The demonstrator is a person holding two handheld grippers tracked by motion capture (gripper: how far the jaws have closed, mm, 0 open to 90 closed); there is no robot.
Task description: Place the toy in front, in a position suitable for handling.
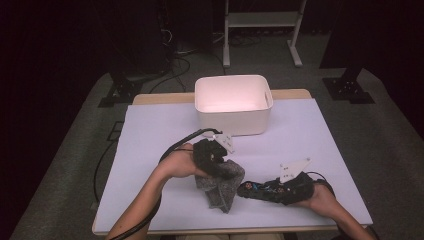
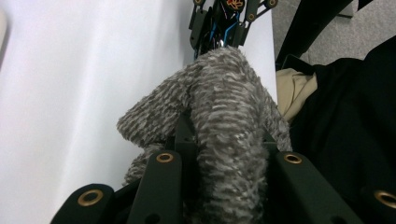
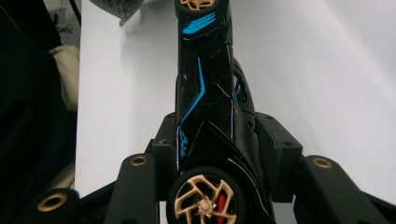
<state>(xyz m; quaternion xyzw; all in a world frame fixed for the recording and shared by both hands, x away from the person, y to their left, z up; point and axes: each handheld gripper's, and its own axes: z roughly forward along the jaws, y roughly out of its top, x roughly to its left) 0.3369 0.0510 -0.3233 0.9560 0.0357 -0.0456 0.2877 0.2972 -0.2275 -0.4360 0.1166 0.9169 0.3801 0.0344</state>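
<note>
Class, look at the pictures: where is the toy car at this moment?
In the high view the toy car is at the near right of the table, gripped by the right gripper, its nose beside the grey cloth.

Background items
White bin (image 1: pixel 233 116) stands at the far edge of the white-covered desk (image 1: pixel 150 135); metal rack (image 1: pixel 262 20) behind it.

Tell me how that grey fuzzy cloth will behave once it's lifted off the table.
Probably floppy: the grey cloth already droops in soft folds over the left gripper that pinches it. Likely light for its bulk, since its pile looks loose and fluffy. Unlikely to slip, as that rough pile should catch on the pads; its free end may drag across the white table.
</note>
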